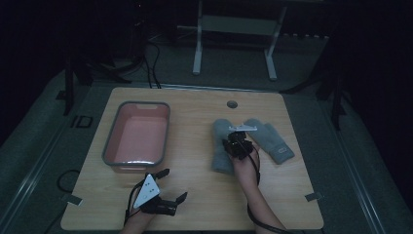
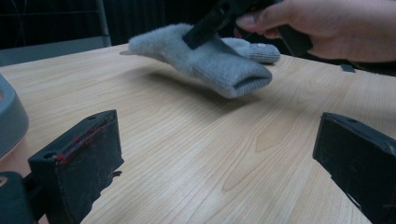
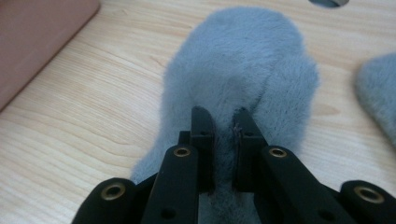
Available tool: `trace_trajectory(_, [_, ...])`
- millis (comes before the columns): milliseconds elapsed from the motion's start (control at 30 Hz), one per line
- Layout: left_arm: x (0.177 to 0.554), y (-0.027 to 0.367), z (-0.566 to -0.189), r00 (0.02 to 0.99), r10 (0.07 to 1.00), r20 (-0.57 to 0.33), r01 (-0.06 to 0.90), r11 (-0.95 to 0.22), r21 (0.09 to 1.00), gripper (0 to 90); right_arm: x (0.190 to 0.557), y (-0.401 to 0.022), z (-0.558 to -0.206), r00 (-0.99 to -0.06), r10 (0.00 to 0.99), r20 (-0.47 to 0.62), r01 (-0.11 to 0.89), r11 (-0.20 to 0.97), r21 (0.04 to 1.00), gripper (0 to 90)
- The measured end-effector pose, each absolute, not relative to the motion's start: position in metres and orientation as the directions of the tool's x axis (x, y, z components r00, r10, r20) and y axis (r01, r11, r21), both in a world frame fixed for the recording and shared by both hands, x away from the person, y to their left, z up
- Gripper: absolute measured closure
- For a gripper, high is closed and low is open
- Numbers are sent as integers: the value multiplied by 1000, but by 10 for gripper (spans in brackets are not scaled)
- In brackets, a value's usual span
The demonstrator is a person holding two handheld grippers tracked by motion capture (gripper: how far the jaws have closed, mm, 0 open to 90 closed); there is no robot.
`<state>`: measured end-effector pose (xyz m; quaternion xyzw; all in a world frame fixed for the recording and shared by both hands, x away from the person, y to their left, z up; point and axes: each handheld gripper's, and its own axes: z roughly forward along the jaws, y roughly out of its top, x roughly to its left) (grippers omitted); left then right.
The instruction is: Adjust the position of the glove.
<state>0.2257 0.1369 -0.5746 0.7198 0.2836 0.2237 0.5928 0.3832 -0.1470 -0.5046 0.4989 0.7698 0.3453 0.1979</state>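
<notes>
Two grey fuzzy mittens lie right of the table's middle. My right gripper [image 1: 237,139] [image 3: 223,114] is shut on a pinched fold of the left mitten [image 1: 221,146] [image 3: 243,56]. In the left gripper view this mitten [image 2: 205,60] hangs tilted, its far end raised a little above the wood, with the person's hand [image 2: 317,28] above it. The other mitten [image 1: 272,139] [image 3: 380,93] lies flat just to the right. My left gripper [image 1: 173,184] [image 2: 219,140] stands open and holds nothing, low over the table near the front edge.
A pink basin with a grey rim [image 1: 111,141] [image 3: 37,32] stands on the left half of the table. A round cable hole [image 1: 232,104] sits near the far edge. A white desk frame [image 1: 234,44] stands on the floor beyond.
</notes>
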Motion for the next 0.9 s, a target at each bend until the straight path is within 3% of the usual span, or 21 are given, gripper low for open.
trace_trajectory(533, [226,137,-575,741,672,-13,141,-137,981,17,395,-142,-544,-444,892,91,685,272,676,786])
trace_trajectory(800, [225,138,-575,739,673,-17,140,-129,982,17,390,-151,-529,-493,860,134,673,280,684,678])
trace_trajectory(900, [225,138,-575,739,674,-17,139,-128,982,17,386,-167,-513,-549,829,107,626,323,709,635])
